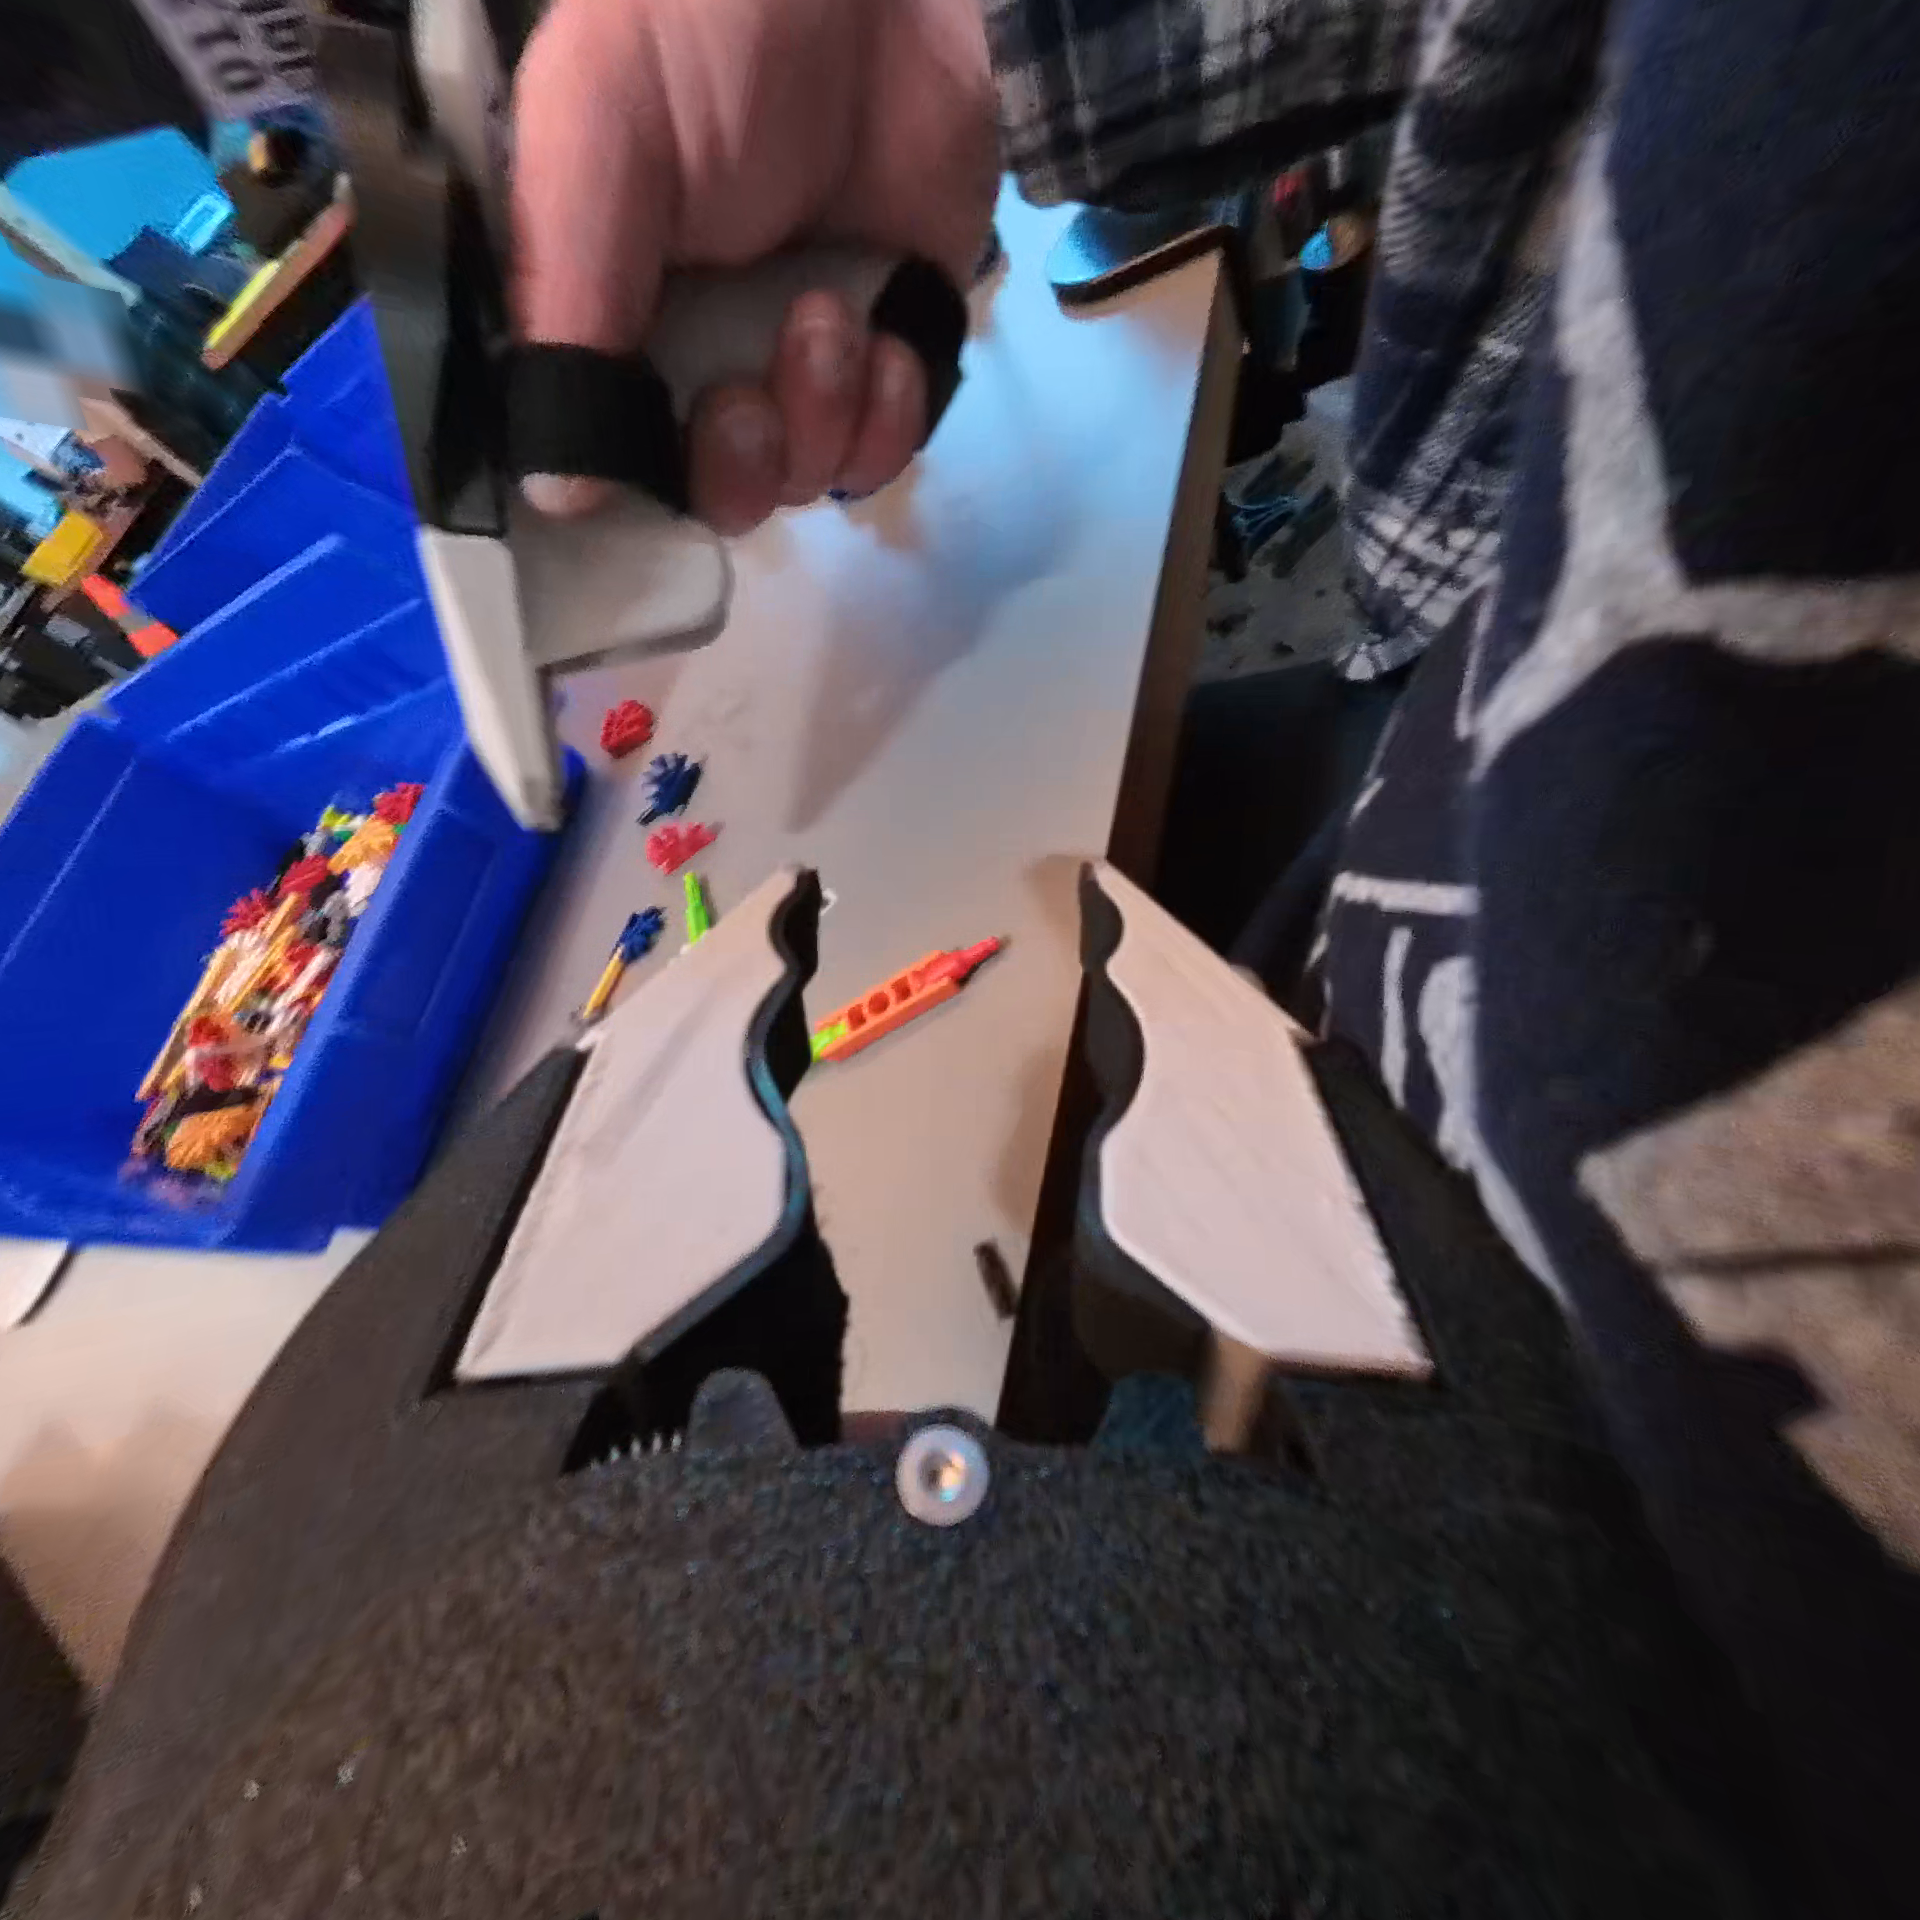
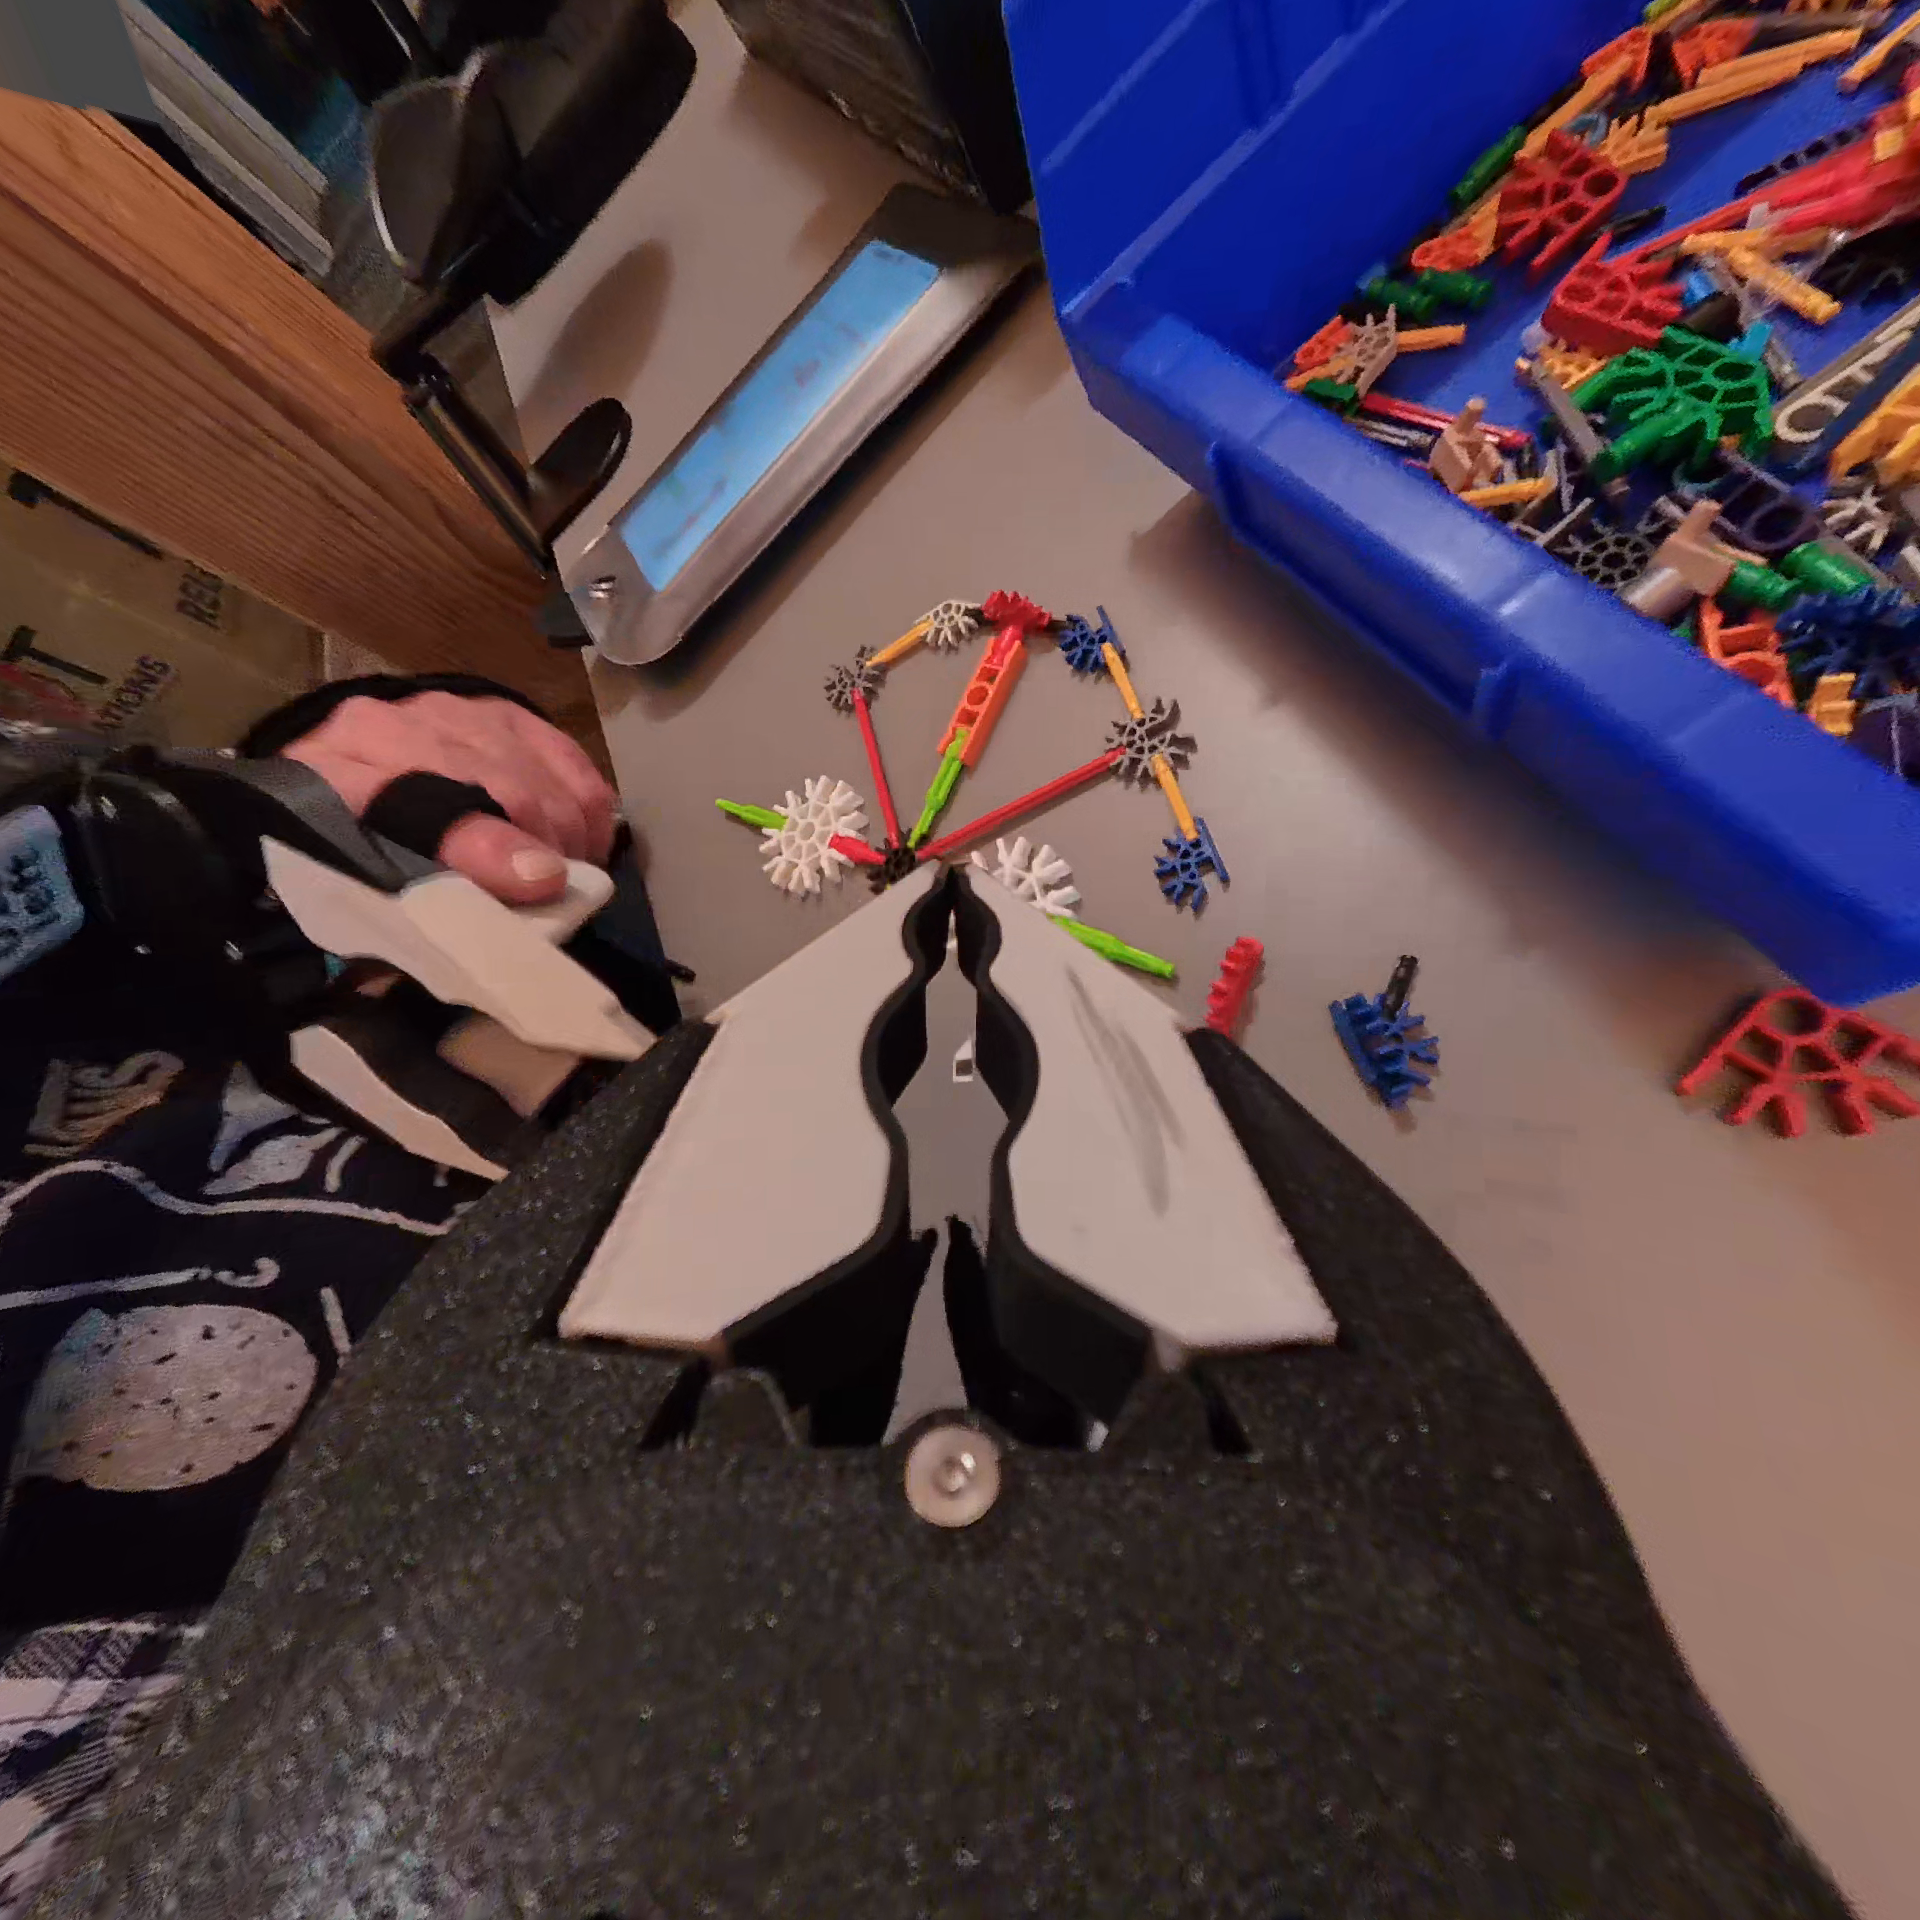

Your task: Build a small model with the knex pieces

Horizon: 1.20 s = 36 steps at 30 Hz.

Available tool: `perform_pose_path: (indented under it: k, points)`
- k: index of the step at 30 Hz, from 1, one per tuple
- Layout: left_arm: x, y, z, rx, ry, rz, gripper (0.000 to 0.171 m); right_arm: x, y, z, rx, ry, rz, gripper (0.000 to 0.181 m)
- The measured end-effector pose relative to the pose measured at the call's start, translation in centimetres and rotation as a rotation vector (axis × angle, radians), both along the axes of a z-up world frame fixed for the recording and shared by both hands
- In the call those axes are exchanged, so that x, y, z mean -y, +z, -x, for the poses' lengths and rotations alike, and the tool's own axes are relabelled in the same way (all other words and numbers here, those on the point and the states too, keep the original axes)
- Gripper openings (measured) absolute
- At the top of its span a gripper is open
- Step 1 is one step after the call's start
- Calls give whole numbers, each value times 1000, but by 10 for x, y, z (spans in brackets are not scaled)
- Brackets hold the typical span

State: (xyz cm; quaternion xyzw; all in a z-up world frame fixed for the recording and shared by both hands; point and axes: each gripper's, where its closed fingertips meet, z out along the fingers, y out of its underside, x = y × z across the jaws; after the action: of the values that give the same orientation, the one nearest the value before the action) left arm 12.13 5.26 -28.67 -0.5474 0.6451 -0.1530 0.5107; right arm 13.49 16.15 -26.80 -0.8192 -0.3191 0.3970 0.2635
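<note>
Right gripper (image 2: 951,883) pinched near-closed at black hub (image 2: 894,864) of rod-and-connector wheel, frame center; left gripper (image 1: 940,883) spread wide, empty, above orange rod (image 1: 894,995).

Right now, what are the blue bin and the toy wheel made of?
The blue bin looks like hard plastic: glossy, with moulded ridges. The toy wheel looks like plastic too: bright snap-together rods and snowflake-shaped connectors. I cannot be certain from looks alone.
</note>
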Motion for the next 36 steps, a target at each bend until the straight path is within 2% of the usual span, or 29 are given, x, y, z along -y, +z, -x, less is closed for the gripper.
perform_pose_path:
  k: [3,7,11,13,16,19,23,31,36]
  points:
    - [-10,24,26,101,79,41,51,4,-1,2,3,12,-18,0]
    - [-37,67,84,250,213,108,50,6,8,3,-3,20,-55,0]
    - [-51,80,129,277,297,129,48,10,14,5,3,40,-91,0]
    - [-49,71,133,236,296,159,46,20,14,10,40,99,-143,1]
    - [-37,49,125,159,253,191,44,48,6,31,154,278,-295,8]
    - [-28,25,116,90,224,216,45,73,-12,51,298,442,-438,13]
    - [-25,12,110,79,215,235,45,97,-35,71,372,605,-515,16]
    - [-25,2,113,79,227,243,45,104,-57,87,437,689,-543,9]
    - [-24,1,114,92,227,249,46,103,-58,89,436,695,-538,3]
